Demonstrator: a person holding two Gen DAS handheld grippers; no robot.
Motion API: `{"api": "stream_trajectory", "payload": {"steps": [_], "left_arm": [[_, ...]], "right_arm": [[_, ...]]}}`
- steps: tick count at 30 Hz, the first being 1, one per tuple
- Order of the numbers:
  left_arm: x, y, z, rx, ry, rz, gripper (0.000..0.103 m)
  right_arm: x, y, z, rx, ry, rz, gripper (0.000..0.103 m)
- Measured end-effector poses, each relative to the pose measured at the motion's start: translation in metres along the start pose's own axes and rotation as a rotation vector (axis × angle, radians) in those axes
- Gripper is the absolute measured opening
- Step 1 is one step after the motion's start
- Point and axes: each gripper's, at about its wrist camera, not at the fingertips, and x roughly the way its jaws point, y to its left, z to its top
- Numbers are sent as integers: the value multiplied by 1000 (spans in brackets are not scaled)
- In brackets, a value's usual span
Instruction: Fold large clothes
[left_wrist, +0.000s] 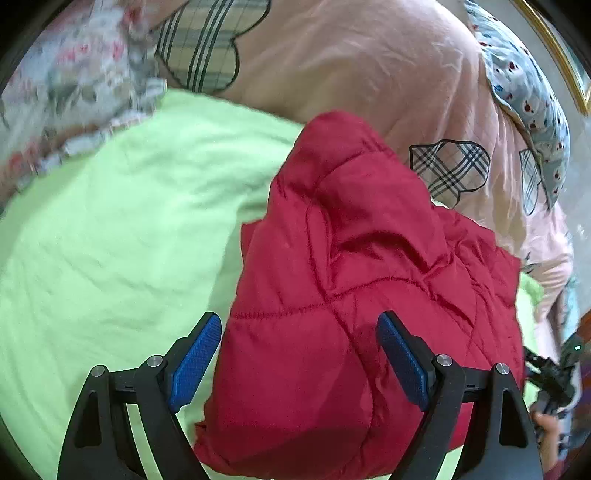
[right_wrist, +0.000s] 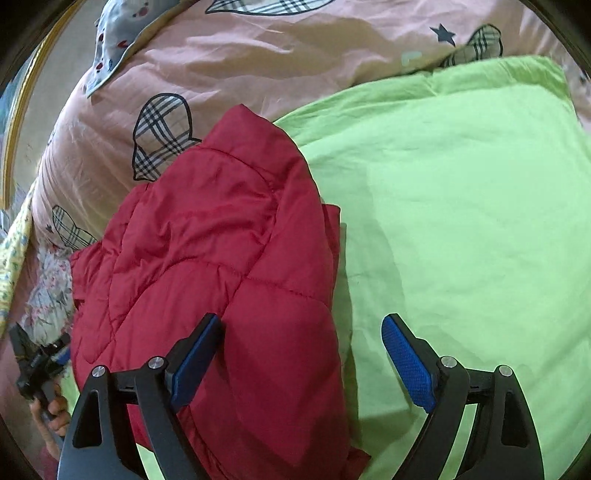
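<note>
Blue ribbed pads line both tools, and both stand wide apart with nothing pressed between them. The left tool (left_wrist: 297, 354) hangs over the near end of a red quilted jacket (left_wrist: 369, 295), one pad over the jacket, the other beside its edge over a lime green sheet (left_wrist: 110, 240). The right tool (right_wrist: 301, 356) straddles the jacket's other edge, one pad above red fabric, the other above green sheet. The jacket lies bunched in a rough, puffy bundle on the bed, its far end against a pink quilt (left_wrist: 369, 66) with plaid patches. It looks partly folded, between grasps. The next move likely calls for closing on an edge or corner and bringing it over to tidy the bundle.
</note>
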Motion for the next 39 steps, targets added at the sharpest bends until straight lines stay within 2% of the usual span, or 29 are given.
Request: {"api": "stream_trajectory", "payload": {"steps": [4, 9, 13, 17, 22, 23, 24, 25, 27, 29, 30, 32, 35, 39], "left_arm": [[14, 20, 1, -93, 37, -106, 87], [33, 39, 1, -178, 85, -185, 89], [47, 40, 3, -201, 102, -205, 94], [67, 25, 7, -169, 130, -189, 102], [77, 16, 12, -156, 136, -183, 102], [78, 15, 12, -150, 136, -183, 101], [78, 15, 12, -143, 135, -182, 95], [77, 13, 12, -130, 133, -185, 87], [73, 9, 12, -115, 128, -194, 75], [66, 6, 12, -101, 120, -210, 66], [62, 6, 12, -99, 118, -215, 61], [51, 8, 10, -92, 109, -230, 56], [34, 8, 5, -81, 101, -247, 51], [5, 11, -7, -71, 106, -270, 47]], "right_arm": [[2, -5, -1, 40, 14, 41, 90], [13, -16, -2, 127, 41, 110, 91], [22, -20, -3, 174, 66, 141, 96], [32, -15, -6, 183, 104, 191, 100], [44, 4, -8, 151, 149, 230, 101], [46, 7, -8, 145, 154, 229, 99], [47, 9, -8, 138, 157, 225, 99], [48, 12, -8, 129, 156, 219, 97], [47, 16, -9, 118, 158, 221, 88], [43, 18, -10, 114, 156, 226, 72], [40, 19, -11, 115, 155, 232, 68], [33, 21, -11, 116, 154, 241, 53], [20, 29, -12, 101, 157, 239, 45], [0, 34, -21, 94, 173, 263, 41]]}}
